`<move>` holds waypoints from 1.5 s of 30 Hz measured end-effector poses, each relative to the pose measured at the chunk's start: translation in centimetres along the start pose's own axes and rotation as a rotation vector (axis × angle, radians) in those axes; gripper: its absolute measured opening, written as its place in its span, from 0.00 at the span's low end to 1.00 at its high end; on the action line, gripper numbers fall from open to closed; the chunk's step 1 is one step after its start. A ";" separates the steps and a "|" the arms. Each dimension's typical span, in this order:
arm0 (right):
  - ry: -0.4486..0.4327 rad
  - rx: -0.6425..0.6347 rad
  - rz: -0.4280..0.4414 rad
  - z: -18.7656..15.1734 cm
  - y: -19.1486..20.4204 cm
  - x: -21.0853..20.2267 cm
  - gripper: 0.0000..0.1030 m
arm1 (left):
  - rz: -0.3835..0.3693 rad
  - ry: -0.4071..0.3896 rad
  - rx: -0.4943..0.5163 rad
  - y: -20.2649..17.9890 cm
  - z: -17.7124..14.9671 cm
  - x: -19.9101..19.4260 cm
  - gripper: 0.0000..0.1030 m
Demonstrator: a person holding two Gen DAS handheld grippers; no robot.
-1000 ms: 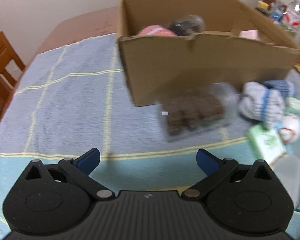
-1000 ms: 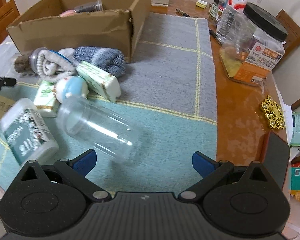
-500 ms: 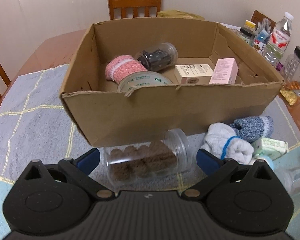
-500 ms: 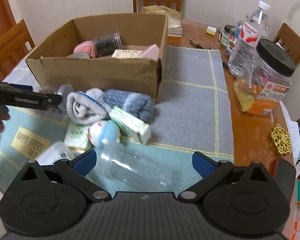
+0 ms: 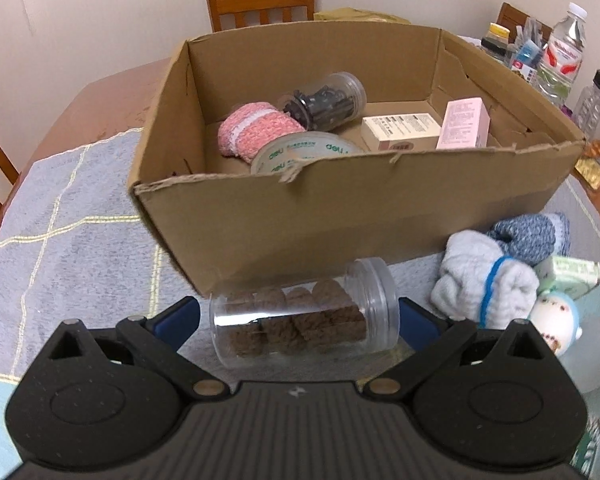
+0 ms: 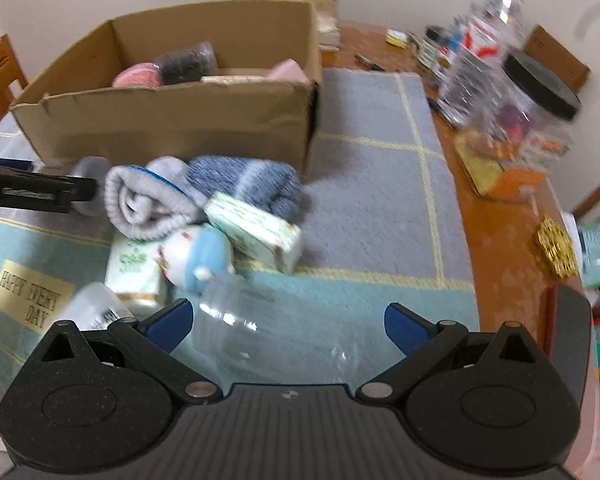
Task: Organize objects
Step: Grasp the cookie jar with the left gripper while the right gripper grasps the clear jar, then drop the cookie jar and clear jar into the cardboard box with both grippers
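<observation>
Left to right: left gripper (image 5: 299,316), jaws wide, brackets a clear jar of brown balls (image 5: 304,318) lying at the cardboard box (image 5: 340,216) wall's 6 o'clock; probably light, rigid, slippery, best gripped mid-barrel. Right gripper (image 6: 286,322), also wide, straddles an empty clear jar (image 6: 268,332).

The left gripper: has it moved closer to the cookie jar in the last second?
Yes. The left gripper has come forward toward the box; its open jaws now flank the cookie jar.
</observation>
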State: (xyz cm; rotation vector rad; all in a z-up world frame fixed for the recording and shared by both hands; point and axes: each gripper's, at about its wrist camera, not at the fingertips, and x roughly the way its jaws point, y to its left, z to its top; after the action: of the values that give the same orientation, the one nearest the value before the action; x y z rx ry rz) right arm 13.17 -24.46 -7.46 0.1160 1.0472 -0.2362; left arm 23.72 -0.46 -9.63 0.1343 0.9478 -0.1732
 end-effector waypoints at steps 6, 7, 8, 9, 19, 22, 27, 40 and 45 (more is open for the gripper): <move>0.051 0.164 0.046 -0.9 -1.6 0.5 1.00 | 0.000 0.010 0.005 0.6 -0.2 0.6 0.99; 0.057 0.181 0.044 -0.9 -1.6 0.8 1.00 | 0.002 0.011 0.007 0.5 -0.2 0.8 0.99; 0.062 0.193 0.036 -0.8 -1.6 1.0 1.00 | 0.007 0.011 0.008 0.5 -0.1 0.9 0.99; 0.068 0.202 0.024 -0.7 -1.6 1.1 1.00 | 0.010 0.012 0.009 0.4 -0.1 1.0 0.99; 0.089 0.222 -0.036 0.9 -0.5 2.8 1.00 | -0.011 0.046 -0.042 0.9 0.1 2.2 0.99; 0.101 0.214 -0.057 0.9 -0.1 3.2 0.98 | -0.024 0.043 -0.056 1.2 0.1 2.4 0.99; 0.127 0.212 -0.069 0.7 -0.2 3.4 0.91 | -0.048 0.042 -0.056 1.5 0.2 2.3 0.93; 0.132 0.129 -0.019 1.8 -1.1 1.4 0.91 | -0.095 0.077 0.008 2.2 0.8 0.3 0.89; 0.118 0.082 0.017 2.5 -1.8 0.1 0.91 | -0.134 0.101 0.045 2.3 1.3 -1.8 0.89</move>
State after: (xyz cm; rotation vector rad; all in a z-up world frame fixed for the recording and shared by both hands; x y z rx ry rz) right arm 14.89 -26.72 -6.21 0.2152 1.1535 -0.2596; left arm 24.22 1.74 -7.36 0.1215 1.0542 -0.3143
